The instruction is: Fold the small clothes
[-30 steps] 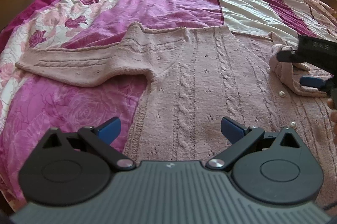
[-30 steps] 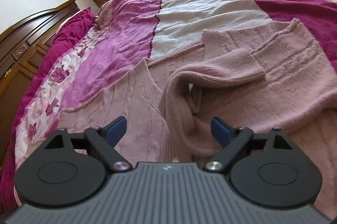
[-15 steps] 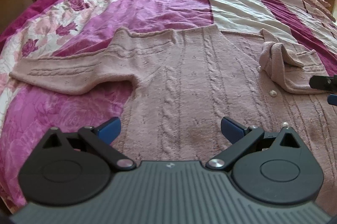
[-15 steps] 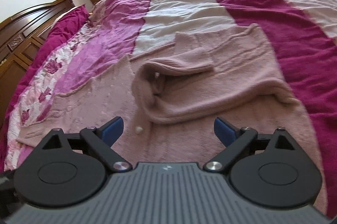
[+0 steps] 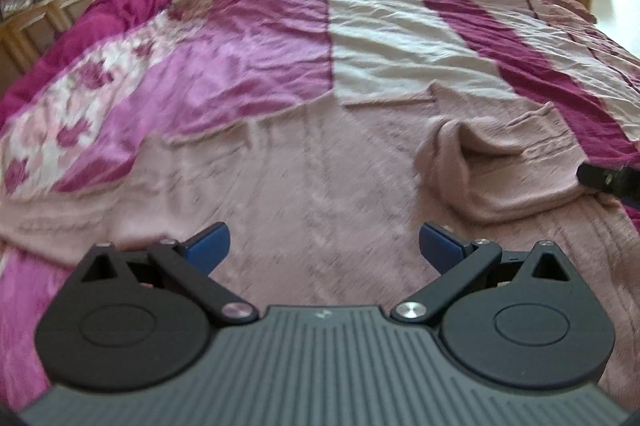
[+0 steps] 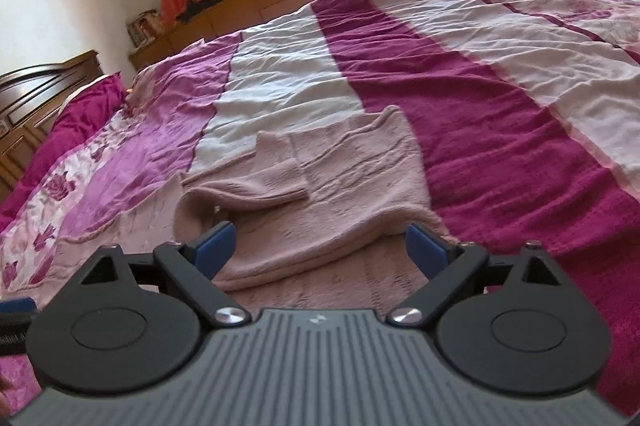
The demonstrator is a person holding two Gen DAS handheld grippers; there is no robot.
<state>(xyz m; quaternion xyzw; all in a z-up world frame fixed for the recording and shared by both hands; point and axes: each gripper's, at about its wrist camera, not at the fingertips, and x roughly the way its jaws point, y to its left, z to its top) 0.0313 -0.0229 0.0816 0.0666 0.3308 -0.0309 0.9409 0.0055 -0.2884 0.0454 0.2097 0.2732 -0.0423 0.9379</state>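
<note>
L view: my left claw (image 5: pixel 323 242) wide, empty, over pink cardigan (image 5: pixel 312 177) spread flat on bed (image 5: pixel 400 37); pic blurry. R view: right claw (image 6: pixel 320 245) wide, empty, above folded-in sleeve (image 6: pixel 304 185).

No readable text anywhere I can see. Only a tiny pale logo mark on the gray gripper body (image 5: pixel 322 314), bottom center of both wrist views, too small to make out.
</note>
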